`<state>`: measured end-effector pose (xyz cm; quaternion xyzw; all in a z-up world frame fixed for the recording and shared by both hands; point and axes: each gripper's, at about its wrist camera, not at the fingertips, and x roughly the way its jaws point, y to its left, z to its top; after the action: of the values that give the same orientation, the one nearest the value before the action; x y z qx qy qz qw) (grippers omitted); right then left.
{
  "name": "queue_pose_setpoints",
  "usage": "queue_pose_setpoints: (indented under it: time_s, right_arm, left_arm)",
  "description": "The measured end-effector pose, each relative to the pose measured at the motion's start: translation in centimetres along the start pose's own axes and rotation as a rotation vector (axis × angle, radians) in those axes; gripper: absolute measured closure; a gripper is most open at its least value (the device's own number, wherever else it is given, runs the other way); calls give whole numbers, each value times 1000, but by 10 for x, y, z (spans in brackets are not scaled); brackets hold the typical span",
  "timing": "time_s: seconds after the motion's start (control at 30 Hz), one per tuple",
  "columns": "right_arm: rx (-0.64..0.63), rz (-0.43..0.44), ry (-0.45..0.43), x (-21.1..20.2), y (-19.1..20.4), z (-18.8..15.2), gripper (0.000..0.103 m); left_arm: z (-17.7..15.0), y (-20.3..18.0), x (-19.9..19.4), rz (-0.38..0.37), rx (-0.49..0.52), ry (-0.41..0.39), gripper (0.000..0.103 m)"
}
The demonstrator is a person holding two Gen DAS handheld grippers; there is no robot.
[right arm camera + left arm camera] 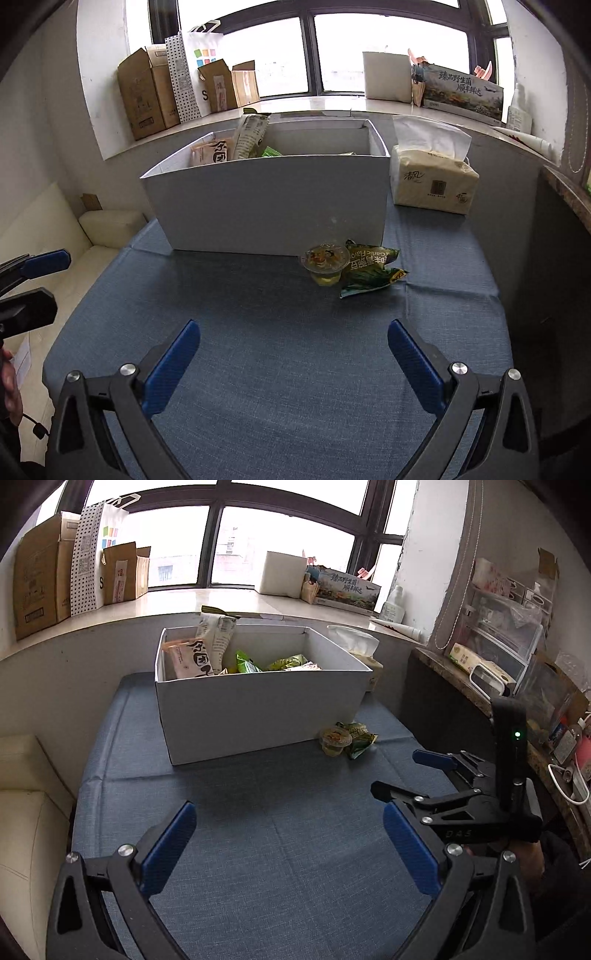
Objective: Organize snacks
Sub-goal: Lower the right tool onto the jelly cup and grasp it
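A white box (258, 716) (266, 206) stands on the blue tablecloth and holds several snack packets (207, 646) (243, 138). A clear jelly cup (335, 740) (325, 264) and a green snack packet (360, 738) (373, 271) lie on the cloth at the box's front right corner. My left gripper (290, 834) is open and empty, low over the cloth in front of the box. My right gripper (293, 354) is open and empty, short of the cup and packet; it also shows in the left wrist view (406, 775).
A tissue pack (432, 177) (360, 646) sits right of the box. Cardboard boxes (40, 583) and a paper bag (94, 554) line the windowsill. A cluttered side counter (517, 686) runs along the right. A cream cushion (26, 812) lies left of the table.
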<state>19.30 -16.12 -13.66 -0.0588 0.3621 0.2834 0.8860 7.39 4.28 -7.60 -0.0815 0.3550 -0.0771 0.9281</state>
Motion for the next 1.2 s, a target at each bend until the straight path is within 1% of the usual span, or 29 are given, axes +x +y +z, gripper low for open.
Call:
queue_pose_setpoints:
  time_s: [0.23, 0.3, 0.4, 0.53, 0.67, 0.77, 0.87, 0.9, 0.93, 0.97, 1.0, 1.1, 1.2]
  right_arm:
    - [16, 14, 13, 31, -3, 18, 0]
    - [25, -1, 17, 43, -5, 24, 0]
    - [39, -17, 49, 63, -11, 32, 0]
    - [62, -60, 39, 78, -16, 39, 0]
    - [82, -53, 59, 89, -17, 45, 0]
    - [65, -63, 71, 96, -11, 46, 0]
    - [24, -123, 76, 104, -5, 45, 1]
    - [20, -138, 78, 106, -5, 45, 9]
    - [17, -152, 79, 107, -5, 46, 20]
    - [10, -184, 81, 107, -4, 46, 28]
    - [4, -195, 84, 107, -5, 47, 51]
    - [-11, -186, 94, 104, -5, 46, 52]
    - [7, -164, 82, 94, -6, 44, 52]
  left_arm:
    - [-13, 3, -10, -2, -25, 0, 0]
    - [-17, 4, -12, -4, -32, 3, 0]
    - [-20, 5, -13, -1, -36, 10, 0]
    - [-22, 9, -13, 0, -45, 10, 0]
    - [-26, 13, -12, 0, -61, 16, 0]
    - [-28, 16, -10, 1, -73, 26, 0]
    - [-30, 18, -10, 0, -82, 27, 0]
    - [-30, 19, -10, 1, -85, 27, 0]
    - [-30, 20, -10, 2, -88, 27, 0]
    - [-30, 21, -10, 2, -92, 28, 0]
    - [-30, 21, -10, 3, -96, 27, 0]
    - [-30, 22, -9, 3, -100, 31, 0]
    - [-29, 21, -7, 3, -93, 34, 0]
